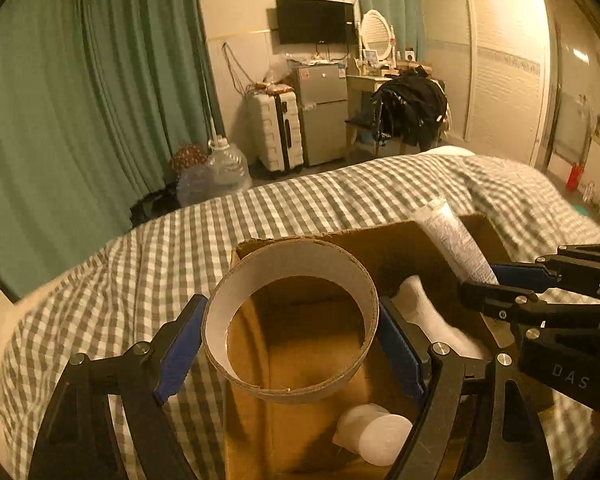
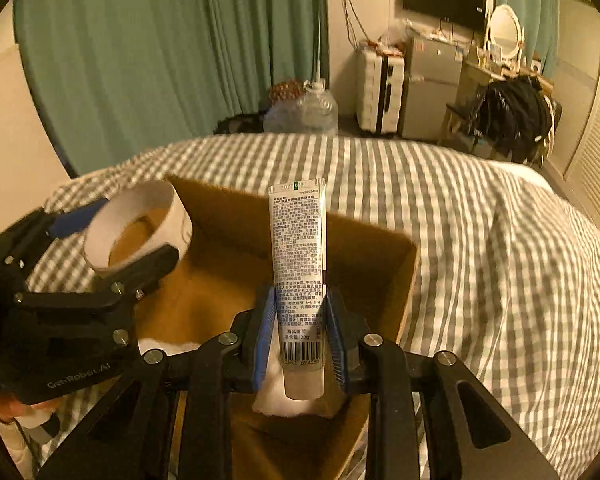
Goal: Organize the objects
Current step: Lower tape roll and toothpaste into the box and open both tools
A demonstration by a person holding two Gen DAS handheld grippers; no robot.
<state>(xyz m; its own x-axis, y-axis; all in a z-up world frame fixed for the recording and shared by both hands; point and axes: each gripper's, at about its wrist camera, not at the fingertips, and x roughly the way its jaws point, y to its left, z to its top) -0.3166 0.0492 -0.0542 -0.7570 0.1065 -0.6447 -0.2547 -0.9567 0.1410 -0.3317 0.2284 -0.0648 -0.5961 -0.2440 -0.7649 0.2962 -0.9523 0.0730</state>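
Cardboard ring: a wide, low ring [image 1: 291, 322], white inside and brown at the rim, sits crosswise between the blue pads of the left gripper [image 1: 291, 344]; the jaws stand wide and press on its two sides, probably because only that span fits such a broad hoop.
Tube: a white printed tube [image 2: 299, 276] is pinched low down, near its barcode end, by the right gripper [image 2: 299, 340], whose jaws are nearly together; its crimped end points away from the gripper, toward the box's far wall.
Why over the box: both pieces hang above the open cardboard box [image 1: 384, 236], the ring near its left edge, the tube toward its right side, which suggests they are meant to be dropped in there.
Already inside: a small white jar [image 1: 374, 432] lies at the near end of the box floor, and a white soft-looking item [image 1: 424, 312] lies along its right side.
Surface: the box rests on a bed under a grey-and-white checked cover [image 2: 480, 240], rumpled toward the right edge.
Room beyond: past the far edge of the bed stand a clear water jug [image 1: 224, 168], a white suitcase [image 1: 278, 132], a small grey fridge [image 1: 324, 112] and a chair heaped with dark clothes [image 1: 412, 110]; green curtains [image 1: 92, 100] hang left, a dark screen [image 1: 315, 21] on the wall.
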